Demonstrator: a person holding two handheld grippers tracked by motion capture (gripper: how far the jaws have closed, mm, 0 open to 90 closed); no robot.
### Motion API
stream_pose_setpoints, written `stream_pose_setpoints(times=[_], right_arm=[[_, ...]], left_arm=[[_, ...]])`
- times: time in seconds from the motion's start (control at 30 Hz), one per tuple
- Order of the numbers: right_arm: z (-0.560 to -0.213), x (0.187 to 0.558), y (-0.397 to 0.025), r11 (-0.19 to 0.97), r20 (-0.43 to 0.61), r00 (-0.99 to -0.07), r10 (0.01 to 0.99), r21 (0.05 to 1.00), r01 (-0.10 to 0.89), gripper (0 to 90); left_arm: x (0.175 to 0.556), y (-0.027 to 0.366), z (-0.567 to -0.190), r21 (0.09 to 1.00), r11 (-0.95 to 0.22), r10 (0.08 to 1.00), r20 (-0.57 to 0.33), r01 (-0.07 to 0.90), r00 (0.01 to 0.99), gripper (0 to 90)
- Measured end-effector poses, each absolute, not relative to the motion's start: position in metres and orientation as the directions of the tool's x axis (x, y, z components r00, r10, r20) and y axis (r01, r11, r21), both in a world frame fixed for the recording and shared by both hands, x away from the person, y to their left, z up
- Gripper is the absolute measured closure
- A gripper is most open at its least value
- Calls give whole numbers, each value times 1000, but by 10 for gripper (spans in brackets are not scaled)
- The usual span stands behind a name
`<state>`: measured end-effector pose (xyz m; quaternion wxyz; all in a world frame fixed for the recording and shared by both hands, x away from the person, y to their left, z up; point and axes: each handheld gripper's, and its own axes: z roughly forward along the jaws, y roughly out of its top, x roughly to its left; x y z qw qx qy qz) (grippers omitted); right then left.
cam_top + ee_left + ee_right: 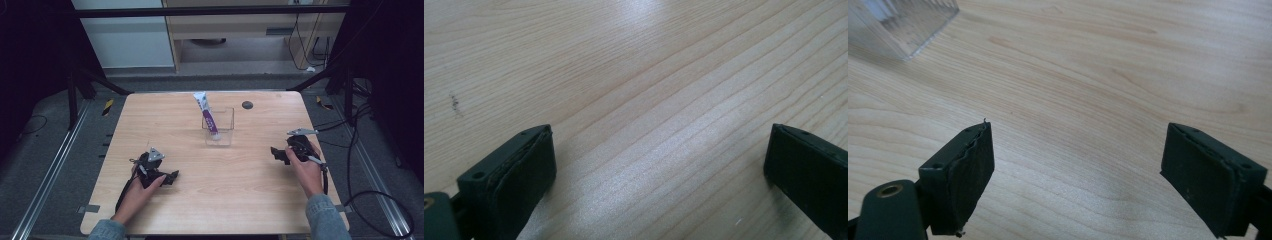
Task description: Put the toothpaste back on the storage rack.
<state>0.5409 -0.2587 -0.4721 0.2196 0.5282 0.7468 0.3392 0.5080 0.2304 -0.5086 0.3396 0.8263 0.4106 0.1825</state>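
Both grippers, left [172, 176] and right [274, 152], rest released; tube [206, 112] in clear box [225, 134] appears light, soft, slippery—grasp upper body.

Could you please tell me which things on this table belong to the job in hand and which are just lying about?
Belonging to the job:
- white and purple tube, leaning upright in the box
- clear plastic box, mid-table
- left gripper, jaws open, holding nothing
- right gripper, jaws open, holding nothing

Just lying about:
- dark round disc, on the table near its far edge
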Motion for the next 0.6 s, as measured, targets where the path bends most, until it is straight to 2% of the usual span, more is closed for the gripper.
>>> stream_pose_setpoints(times=[0.6], right_arm=[[-501, 561, -267, 125, 72, -255, 964, 725, 677, 115]], left_arm=[[508, 230, -509, 711, -432, 803, 22, 555, 596, 0]])
